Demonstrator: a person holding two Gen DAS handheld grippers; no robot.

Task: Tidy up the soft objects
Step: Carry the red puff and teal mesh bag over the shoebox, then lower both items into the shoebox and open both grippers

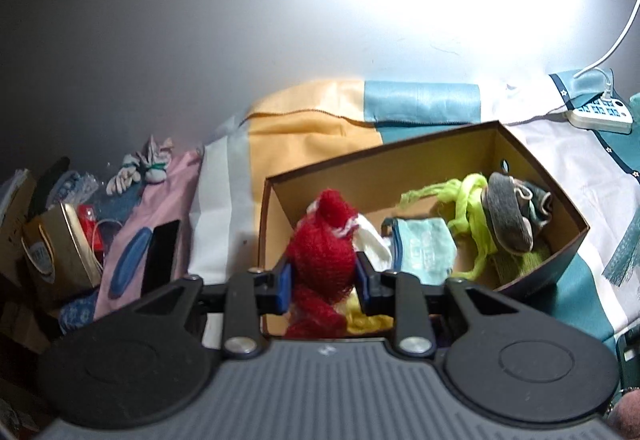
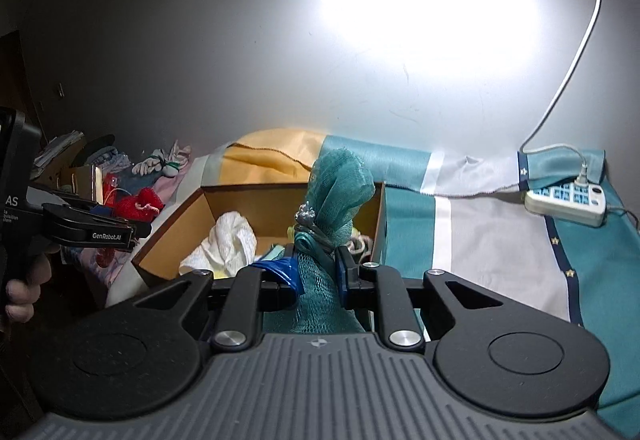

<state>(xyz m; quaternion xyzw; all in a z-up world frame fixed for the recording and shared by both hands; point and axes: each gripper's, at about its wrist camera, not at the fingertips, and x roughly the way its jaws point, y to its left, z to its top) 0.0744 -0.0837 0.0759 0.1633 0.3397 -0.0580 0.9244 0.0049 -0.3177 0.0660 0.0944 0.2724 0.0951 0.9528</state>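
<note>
My left gripper (image 1: 323,280) is shut on a red mesh bundle (image 1: 324,240), held over the near left corner of an open cardboard box (image 1: 360,167). Inside the box lie a white cloth (image 1: 374,240), a light blue cloth (image 1: 424,252), a neon yellow-green strip (image 1: 468,211) and grey socks (image 1: 512,215). My right gripper (image 2: 318,272) is shut on a teal mesh bundle (image 2: 340,191) tied with a silver band, held above the near edge of the same box (image 2: 248,195). The left gripper (image 2: 100,232) with the red bundle (image 2: 140,203) shows at the left of the right wrist view.
The box stands on a bedsheet (image 1: 312,127) with yellow, blue and white panels. A white power strip (image 2: 568,199) with its cable lies at the back right. Clutter at the left includes a small paper bag (image 1: 56,248), a black phone (image 1: 162,256) and a knotted cloth (image 1: 148,167).
</note>
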